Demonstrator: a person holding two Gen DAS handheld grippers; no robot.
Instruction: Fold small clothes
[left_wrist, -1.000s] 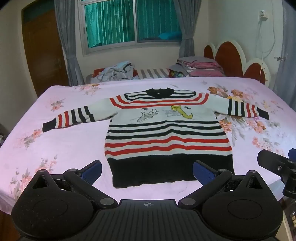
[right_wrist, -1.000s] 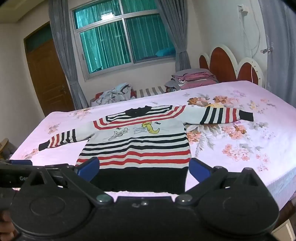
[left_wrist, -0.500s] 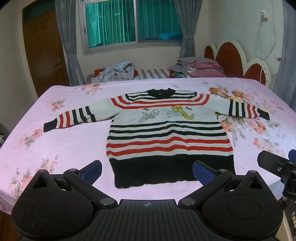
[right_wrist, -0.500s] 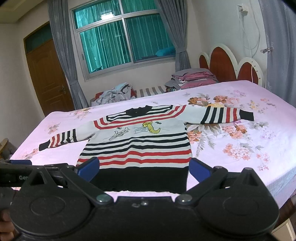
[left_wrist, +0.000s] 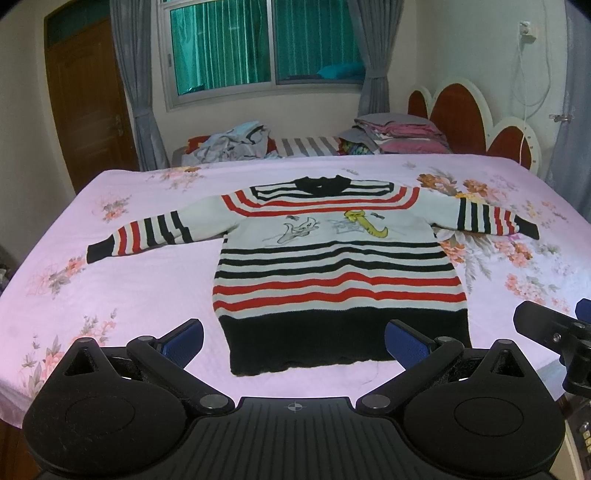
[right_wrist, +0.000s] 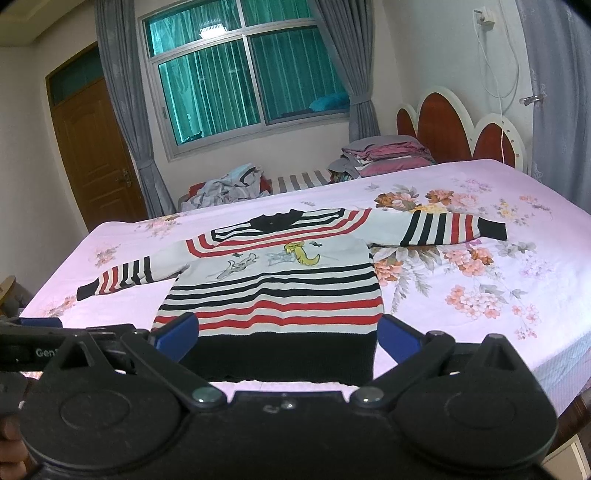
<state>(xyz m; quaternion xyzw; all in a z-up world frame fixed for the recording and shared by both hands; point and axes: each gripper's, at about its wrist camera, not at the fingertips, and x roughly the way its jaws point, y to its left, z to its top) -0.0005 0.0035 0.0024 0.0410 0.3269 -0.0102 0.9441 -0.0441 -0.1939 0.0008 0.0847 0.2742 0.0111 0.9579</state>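
Observation:
A small striped sweater (left_wrist: 336, 258) (right_wrist: 280, 291), white with red and black bands, a black hem and cartoon figures on the chest, lies flat and face up on the pink floral bed (left_wrist: 110, 280) (right_wrist: 498, 280), both sleeves spread out. My left gripper (left_wrist: 293, 341) hovers open just short of the black hem, nothing between its blue pads. My right gripper (right_wrist: 286, 334) is open too, near the hem at the bed's front edge. The right gripper's tip (left_wrist: 546, 325) shows at the right edge of the left wrist view.
A heap of loose clothes (left_wrist: 229, 142) (right_wrist: 225, 186) and a stack of folded bedding (left_wrist: 395, 133) (right_wrist: 384, 155) lie beyond the bed's far side. A red and white headboard (left_wrist: 476, 118) stands on the right, a wooden door (right_wrist: 96, 158) on the left. A hand (right_wrist: 9, 439) holds the left gripper.
Both views have crept slightly forward towards the sweater. The sweater has not moved and both grippers stay open.

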